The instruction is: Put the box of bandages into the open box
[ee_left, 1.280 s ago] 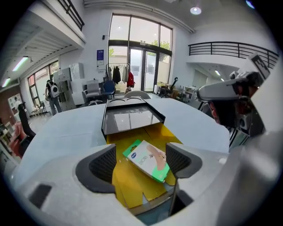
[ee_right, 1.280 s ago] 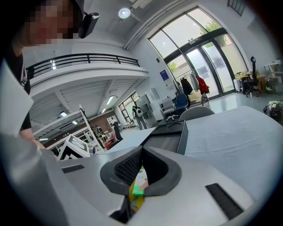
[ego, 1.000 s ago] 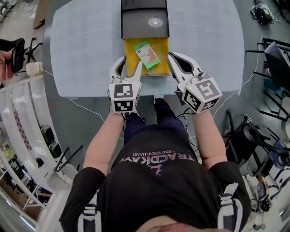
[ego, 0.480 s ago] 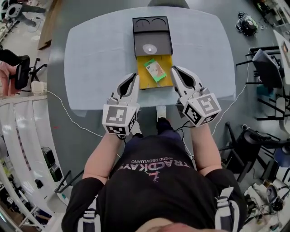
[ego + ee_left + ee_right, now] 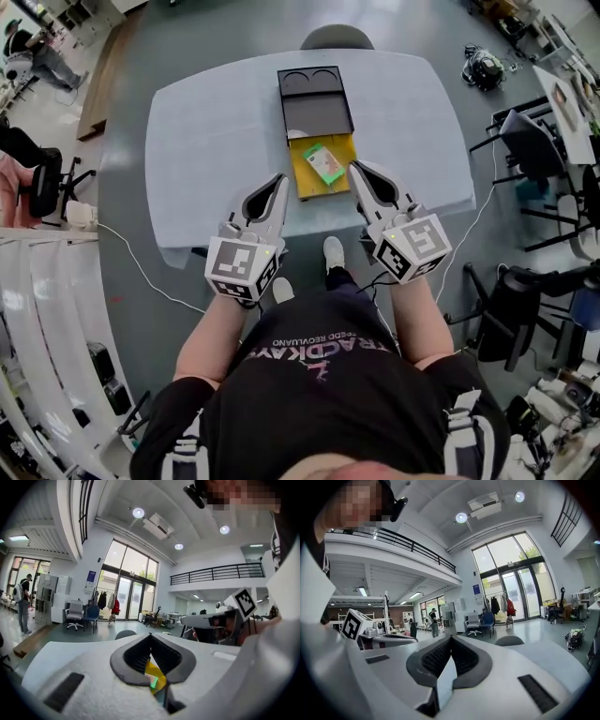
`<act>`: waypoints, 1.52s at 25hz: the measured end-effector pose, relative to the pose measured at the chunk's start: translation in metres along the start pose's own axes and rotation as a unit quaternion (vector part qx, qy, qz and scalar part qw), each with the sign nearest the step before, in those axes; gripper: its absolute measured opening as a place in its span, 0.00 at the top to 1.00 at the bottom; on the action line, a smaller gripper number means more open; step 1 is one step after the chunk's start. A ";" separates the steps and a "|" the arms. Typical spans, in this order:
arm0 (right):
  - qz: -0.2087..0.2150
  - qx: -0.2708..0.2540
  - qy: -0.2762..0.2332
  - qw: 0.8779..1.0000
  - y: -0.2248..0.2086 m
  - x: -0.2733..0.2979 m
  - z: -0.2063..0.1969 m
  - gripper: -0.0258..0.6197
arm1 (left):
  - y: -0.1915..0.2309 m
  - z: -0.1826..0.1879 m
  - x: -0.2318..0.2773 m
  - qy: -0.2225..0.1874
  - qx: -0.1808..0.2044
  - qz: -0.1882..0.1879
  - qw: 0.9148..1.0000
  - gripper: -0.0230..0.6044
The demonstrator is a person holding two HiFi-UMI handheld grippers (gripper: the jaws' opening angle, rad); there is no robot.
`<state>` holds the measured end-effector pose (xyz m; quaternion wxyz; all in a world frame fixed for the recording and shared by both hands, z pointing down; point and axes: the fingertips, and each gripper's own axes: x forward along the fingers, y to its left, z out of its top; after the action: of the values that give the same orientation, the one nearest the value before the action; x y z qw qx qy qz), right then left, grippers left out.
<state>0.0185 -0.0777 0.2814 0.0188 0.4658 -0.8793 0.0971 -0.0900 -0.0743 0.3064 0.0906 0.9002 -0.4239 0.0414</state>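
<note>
Box of bandages (image 5: 324,161) lies inside the open box (image 5: 307,184) by the table's (image 5: 206,122) near edge. Left gripper (image 5: 280,178), jaws just closed, and right gripper (image 5: 355,169) both hover pressed together, empty.

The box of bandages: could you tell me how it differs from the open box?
The box of bandages is green and white; the open box is yellow inside. The box of bandages is far smaller and lies within the open box. The box of bandages lies askew, the open box square with its black part. Both are rectangular.
</note>
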 end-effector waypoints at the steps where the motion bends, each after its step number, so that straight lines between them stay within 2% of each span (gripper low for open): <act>1: -0.002 -0.003 -0.001 1.000 0.007 -0.003 0.002 0.94 | -0.001 0.001 -0.006 -0.003 -0.002 -0.004 1.000 0.94; 6: -0.014 -0.011 -0.006 1.000 0.043 -0.018 0.001 0.94 | -0.005 0.001 -0.041 -0.011 -0.002 -0.024 1.000 0.94; 15: -0.043 -0.001 0.001 0.999 0.084 -0.044 -0.028 0.94 | -0.016 -0.018 -0.079 0.006 0.008 -0.061 0.998 0.94; 27: -0.061 -0.013 0.005 0.998 0.091 -0.074 -0.028 0.94 | -0.041 -0.010 -0.090 -0.007 0.016 -0.081 0.997 0.94; 38: -0.062 -0.011 0.008 0.998 0.100 -0.077 -0.037 0.94 | -0.043 -0.015 -0.095 -0.006 0.014 -0.086 0.996 0.94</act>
<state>-0.0224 0.0466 0.2929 0.0366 0.5186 -0.8495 0.0900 -0.1176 0.0275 0.3015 0.0786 0.9347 -0.3449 0.0345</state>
